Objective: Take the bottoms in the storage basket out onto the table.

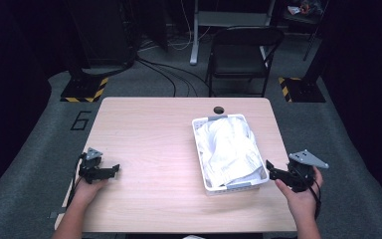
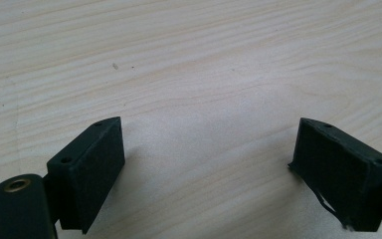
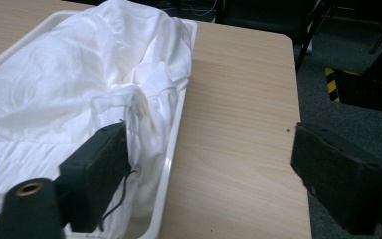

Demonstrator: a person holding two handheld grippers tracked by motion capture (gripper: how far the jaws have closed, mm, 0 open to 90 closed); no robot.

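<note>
White cloth point(image 1: 229, 149) was seen heaped in the white basket point(image 1: 197, 149) on the right half of the table point(image 1: 149, 149), basket long axis running away from the person, slightly angled. Right gripper point(image 1: 269, 169) was held just off the basket's near right corner, clearly the nearer of the two; left gripper point(image 1: 115, 169) was parked well apart at the table's left edge over bare wood. In the right gripper view the cloth point(image 3: 79, 74) was found ahead and to the left of the jaws, one fold draped over the basket rim point(image 3: 171, 164) just beside the left pad point(image 3: 99, 174); nothing was caught between the pads, only bare tabletop. Right jaws were spread wide, released, holding nothing. Left gripper point(image 2: 209, 159) jaws were also wide apart and empty. Any next grab of the cloth was judged to need a leftward reach by the right hand
</note>
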